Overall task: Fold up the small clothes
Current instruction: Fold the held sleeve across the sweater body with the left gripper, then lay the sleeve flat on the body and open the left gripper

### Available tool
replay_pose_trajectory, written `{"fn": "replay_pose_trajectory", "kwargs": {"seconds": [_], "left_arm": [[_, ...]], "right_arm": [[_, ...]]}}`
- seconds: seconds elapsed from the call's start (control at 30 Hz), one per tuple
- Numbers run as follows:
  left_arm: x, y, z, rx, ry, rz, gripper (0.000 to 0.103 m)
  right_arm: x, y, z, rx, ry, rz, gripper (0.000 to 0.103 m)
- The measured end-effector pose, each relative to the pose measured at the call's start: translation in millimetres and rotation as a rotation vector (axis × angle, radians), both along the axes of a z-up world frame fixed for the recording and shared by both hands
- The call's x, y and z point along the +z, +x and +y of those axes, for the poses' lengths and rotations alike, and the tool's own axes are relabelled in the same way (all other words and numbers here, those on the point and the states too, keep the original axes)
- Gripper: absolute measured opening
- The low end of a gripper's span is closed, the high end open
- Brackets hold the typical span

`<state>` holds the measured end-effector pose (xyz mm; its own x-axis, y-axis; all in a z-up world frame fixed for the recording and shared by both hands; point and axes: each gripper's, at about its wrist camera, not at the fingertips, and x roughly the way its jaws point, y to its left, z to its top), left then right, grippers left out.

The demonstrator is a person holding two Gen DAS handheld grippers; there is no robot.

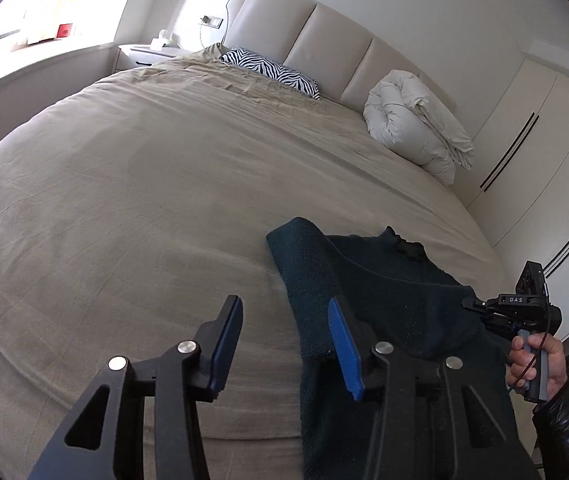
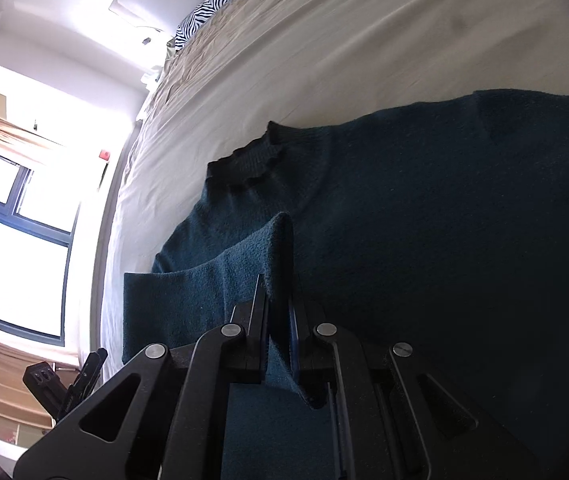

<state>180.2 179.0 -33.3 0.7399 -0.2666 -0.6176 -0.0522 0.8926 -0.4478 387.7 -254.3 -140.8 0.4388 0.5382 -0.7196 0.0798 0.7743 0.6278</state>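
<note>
Lying on beige bed (image 1: 124,200), dark teal sweater (image 2: 424,208); sleeve fold pinched between closed fingers of right gripper (image 2: 278,304). Left gripper (image 1: 284,320) spread apart above sweater's edge, holding nothing.

The only legible marking is the white lettering "DAS", printed on the black top face of the right gripper (image 1: 469,303) body as seen in the left wrist view, just behind its fingers and above the hand (image 1: 538,364) that grips its handle. No other text, number, brand or sign can be read in either view; the small red item (image 1: 64,30) on the window ledge is too small and overexposed to show any lettering.
</note>
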Motion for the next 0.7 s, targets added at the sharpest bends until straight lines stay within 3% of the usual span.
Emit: {"fn": "replay_pose_trajectory", "kwargs": {"seconds": [0.2,0.33,0.57,0.7], "left_arm": [[-0.4,23.9,-5.2,-0.042,-0.106,0.015,0.04],[-2.8,42.6,-13.7,-0.066,-0.136,0.027,0.04],[-20.2,68.4,-21.2,-0.089,-0.192,0.072,0.04],[-28.8,77.0,-18.9,-0.09,-0.217,0.091,0.04]], "right_arm": [[-26.1,-8.3,-36.3,-0.041,-0.027,0.02,0.007],[-24.4,-25.6,-54.1,-0.069,-0.04,0.021,0.007],[-26.4,-23.8,-37.6,-0.091,-0.058,0.031,0.007],[-35.2,-24.6,-52.5,-0.094,-0.051,0.041,0.007]]}}
